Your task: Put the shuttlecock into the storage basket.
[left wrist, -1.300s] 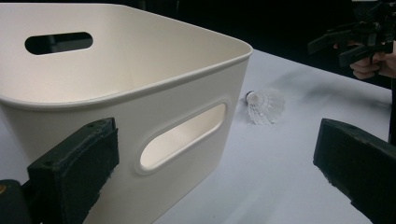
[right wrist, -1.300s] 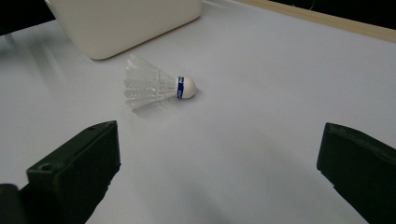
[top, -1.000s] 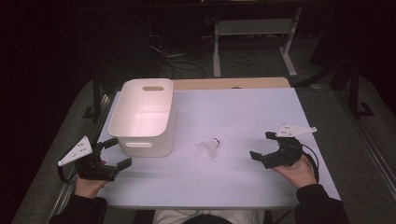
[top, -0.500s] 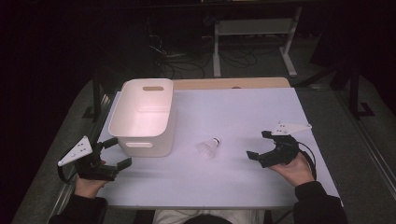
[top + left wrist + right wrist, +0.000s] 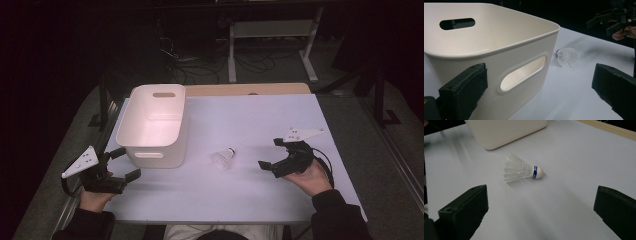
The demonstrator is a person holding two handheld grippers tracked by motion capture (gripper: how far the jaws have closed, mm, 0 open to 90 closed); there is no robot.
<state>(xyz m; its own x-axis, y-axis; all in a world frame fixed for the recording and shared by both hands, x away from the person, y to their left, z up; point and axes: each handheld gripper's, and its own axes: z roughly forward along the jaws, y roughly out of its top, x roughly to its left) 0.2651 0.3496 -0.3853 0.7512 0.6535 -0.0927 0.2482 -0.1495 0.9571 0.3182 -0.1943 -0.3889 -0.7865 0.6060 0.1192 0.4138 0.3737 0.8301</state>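
Right gripper view: right gripper (image 5: pixel 541 212) jaws wide apart, empty, facing shuttlecock (image 5: pixel 522 169). Risk: feather skirt crushes under squeeze, or rolls away. Left gripper (image 5: pixel 116 167) spread, empty, beside bin (image 5: pixel 150 125).

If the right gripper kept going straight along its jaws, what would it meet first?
Most likely the shuttlecock, lying on its side on the table ahead of the open right gripper, with the white bin beyond. Depth is hard to judge.

Dim lab: floor cables (image 5: pixel 250 62), metal stand (image 5: pixel 272 30)

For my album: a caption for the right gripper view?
Open right gripper faces a white feathered shuttlecock lying on the table.
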